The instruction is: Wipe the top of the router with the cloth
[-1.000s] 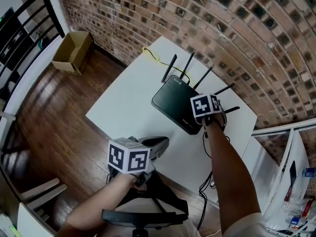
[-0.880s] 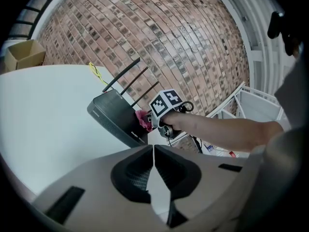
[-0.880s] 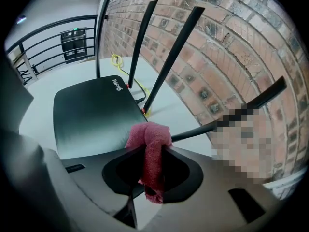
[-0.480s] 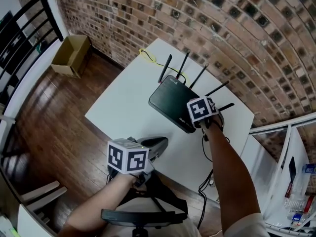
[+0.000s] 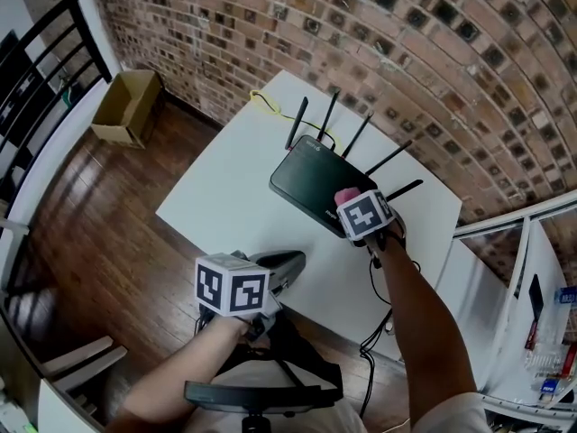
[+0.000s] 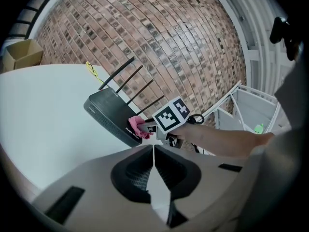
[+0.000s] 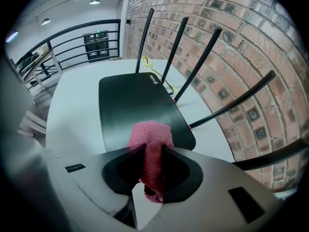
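While our right tool (image 7: pixel 150 151) clenches the pink cloth (image 7: pixel 149 132) at the near edge of the router (image 7: pixel 137 100), mid-frame, we risk snagging an antenna (image 7: pixel 197 64) or shoving the router across the desk (image 5: pixel 225 197). Our left tool (image 6: pixel 153 151) sits closed and empty.

Three cameras, one router (image 5: pixel 311 179).
My head view looks steeply down on the counter (image 5: pixel 234 197); both gripper views face the router, the right one closest.
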A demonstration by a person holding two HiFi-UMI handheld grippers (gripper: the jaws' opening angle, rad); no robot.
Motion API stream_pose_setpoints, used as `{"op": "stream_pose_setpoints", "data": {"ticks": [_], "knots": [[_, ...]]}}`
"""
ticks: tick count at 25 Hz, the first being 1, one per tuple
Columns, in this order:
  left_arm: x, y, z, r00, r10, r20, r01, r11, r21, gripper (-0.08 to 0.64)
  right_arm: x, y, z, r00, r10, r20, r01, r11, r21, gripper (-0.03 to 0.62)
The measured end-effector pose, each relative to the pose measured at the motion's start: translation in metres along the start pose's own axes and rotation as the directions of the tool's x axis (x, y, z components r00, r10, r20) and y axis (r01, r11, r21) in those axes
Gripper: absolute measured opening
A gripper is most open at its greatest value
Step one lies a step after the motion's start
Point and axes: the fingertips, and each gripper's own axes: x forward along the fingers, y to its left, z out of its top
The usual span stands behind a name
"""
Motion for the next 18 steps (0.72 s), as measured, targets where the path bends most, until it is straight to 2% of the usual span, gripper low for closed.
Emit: {"op": "stream_pose_setpoints", "data": {"ticks": [4,7,18], "knots": [[-0.004,-0.002,-0.002,1.000,-0.011,-0.011,0.011,1.000,-0.003,0.017,-0.006,0.012,0.004,0.998,0.022,0.053,-0.020,0.999,-0.032,0.094],[-0.007,-0.003,-0.005,1.000,-0.020,-0.024,0.019,1.000,-0.004,0.017,-0.008,0.021,-0.006,0.999,0.025,0.036,-0.024,0.999,-0.024,0.094],[-0.023,-0.004,-0.019,0.995,-0.047,-0.088,0.049,0.999,0.021,0.017,-0.021,0.046,-0.013,0.997,0.016,0.079,-0.014,1.000,-0.024,0.094]]}}
